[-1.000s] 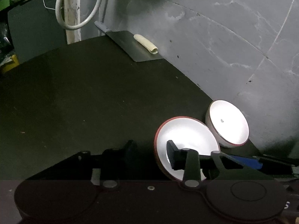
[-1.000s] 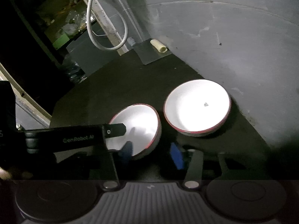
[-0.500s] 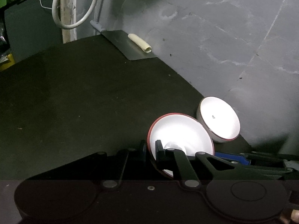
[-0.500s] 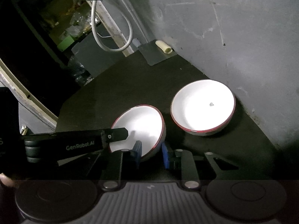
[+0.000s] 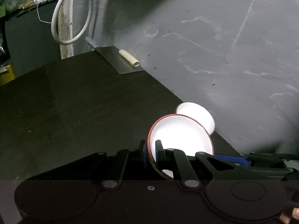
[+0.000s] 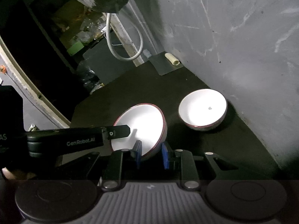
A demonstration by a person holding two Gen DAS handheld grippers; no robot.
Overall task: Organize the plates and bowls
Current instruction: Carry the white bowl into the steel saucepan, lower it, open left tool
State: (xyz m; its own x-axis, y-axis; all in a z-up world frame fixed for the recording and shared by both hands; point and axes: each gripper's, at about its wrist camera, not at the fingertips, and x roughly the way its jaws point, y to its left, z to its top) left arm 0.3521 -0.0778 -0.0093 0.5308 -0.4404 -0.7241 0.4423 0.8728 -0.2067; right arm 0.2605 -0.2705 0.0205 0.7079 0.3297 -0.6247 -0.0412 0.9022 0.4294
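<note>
Right wrist view has the right gripper (image 6: 151,154) and left gripper (image 5: 151,154) both pinching thin opposite rims of one tilted bowl (image 6: 142,128), so uneven pulling could slip it onto the second bowl (image 6: 202,109) just beyond.

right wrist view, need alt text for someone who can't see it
Two claws, right and left, grip one tilted white bowl with a red rim by opposite edges, above a dark table. A second matching bowl sits to its right near a grey wall.
</note>
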